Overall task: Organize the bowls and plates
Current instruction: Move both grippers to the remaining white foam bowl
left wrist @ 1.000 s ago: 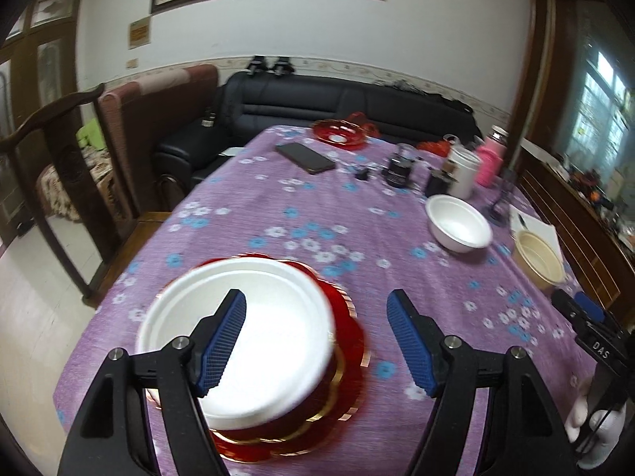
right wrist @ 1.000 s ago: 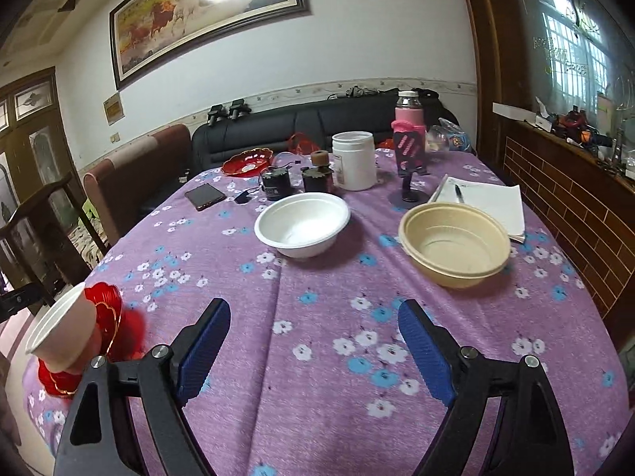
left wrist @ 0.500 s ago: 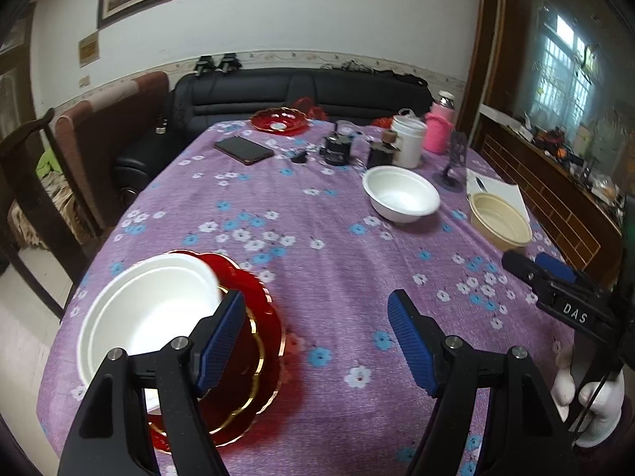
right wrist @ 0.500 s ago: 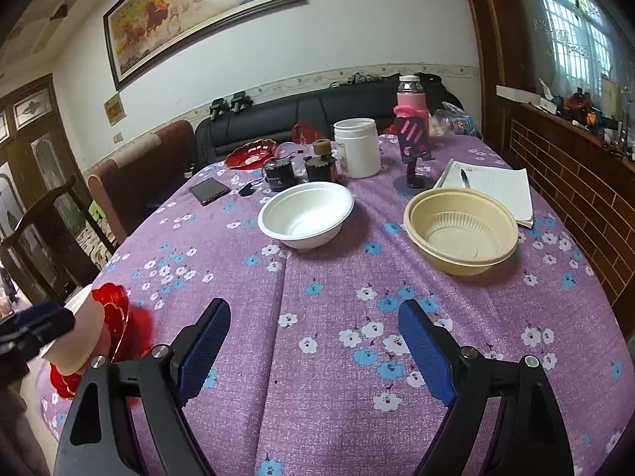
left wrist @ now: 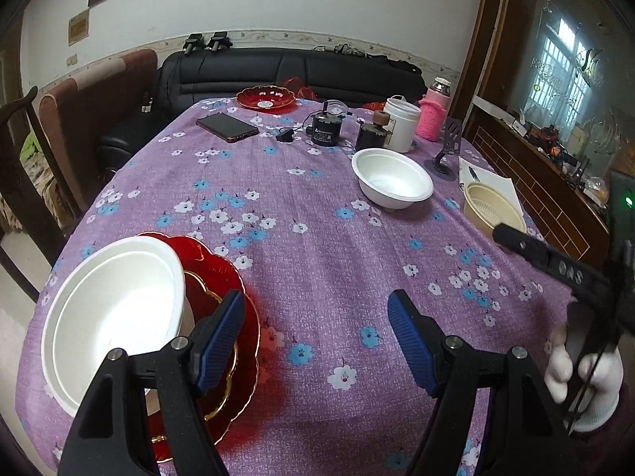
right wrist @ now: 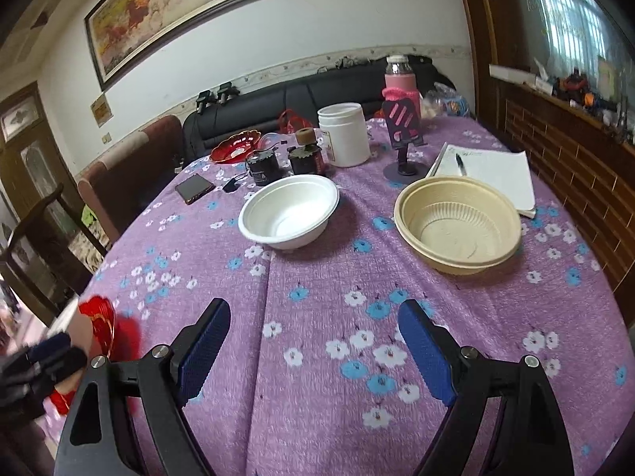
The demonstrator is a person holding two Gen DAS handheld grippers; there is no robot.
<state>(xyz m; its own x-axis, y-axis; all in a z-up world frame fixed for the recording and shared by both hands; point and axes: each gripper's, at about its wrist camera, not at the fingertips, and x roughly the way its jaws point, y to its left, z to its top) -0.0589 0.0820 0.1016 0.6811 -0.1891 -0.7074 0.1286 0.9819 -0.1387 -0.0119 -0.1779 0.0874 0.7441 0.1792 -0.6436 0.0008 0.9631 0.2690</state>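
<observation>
Both tongs, left [left wrist: 315, 341] & right [right wrist: 313, 351], wide open, holding nothing; white bowl [left wrist: 115, 317] sitting on red plate [left wrist: 222, 297] by left one

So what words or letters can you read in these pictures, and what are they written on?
"DAS" (reads blurred, like "DAS"): white letters on the right claw's black arm, seen from the left wrist.
Black can: white label, too small to read.
White jar: side label, too blurred.
Wall plaque: unreadable.
Notepad: faint writing at its top, unreadable.
</observation>
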